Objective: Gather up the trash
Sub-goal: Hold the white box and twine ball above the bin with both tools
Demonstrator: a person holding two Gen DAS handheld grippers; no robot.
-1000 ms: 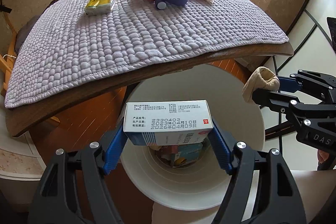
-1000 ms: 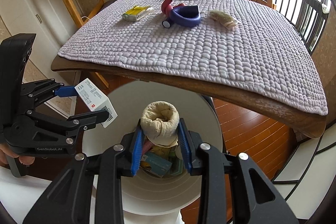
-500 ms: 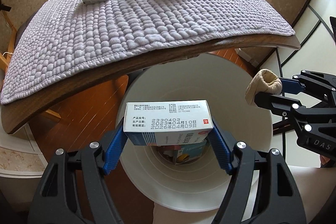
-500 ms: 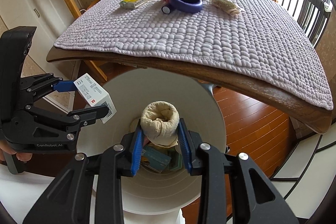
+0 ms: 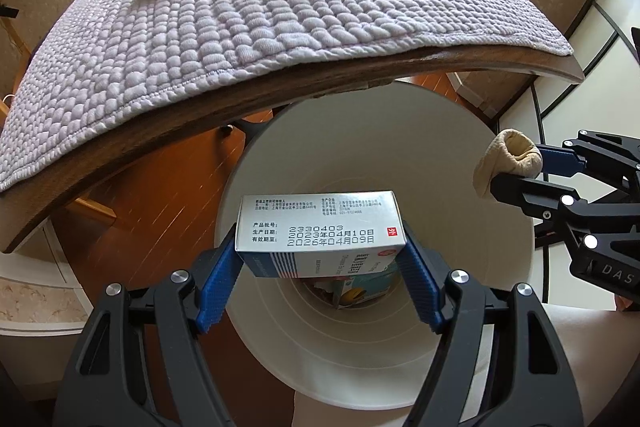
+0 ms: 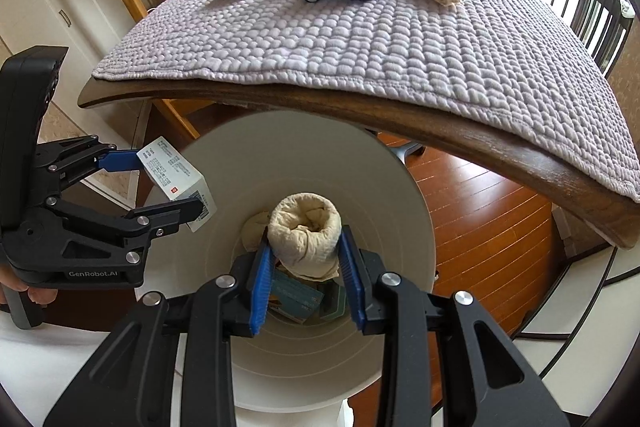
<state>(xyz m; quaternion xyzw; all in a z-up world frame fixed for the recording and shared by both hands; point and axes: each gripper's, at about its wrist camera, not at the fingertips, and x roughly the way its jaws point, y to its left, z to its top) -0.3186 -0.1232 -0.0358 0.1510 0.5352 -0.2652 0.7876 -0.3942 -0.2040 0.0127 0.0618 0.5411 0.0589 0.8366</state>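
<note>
Jaws of the left gripper [image 5: 322, 263] hold a medicine box [image 5: 318, 227] over the white bin [image 5: 280, 367]. At three o'clock from it, the right gripper [image 6: 306, 259] clamps a beige cloth roll [image 6: 306, 235] above the same bin.

A home: quilted table cover [image 5: 248, 39], wooden floor [image 6: 480, 227] (wallpapered walls).

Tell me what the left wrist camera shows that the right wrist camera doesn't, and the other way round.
Left wrist only: the dates printed on the box that the left gripper clamps.
Right wrist only: a cream bundle lying inside the bin, and a hand under the left gripper.
Both: the bin below, the sock in the right gripper, and the mat.
</note>
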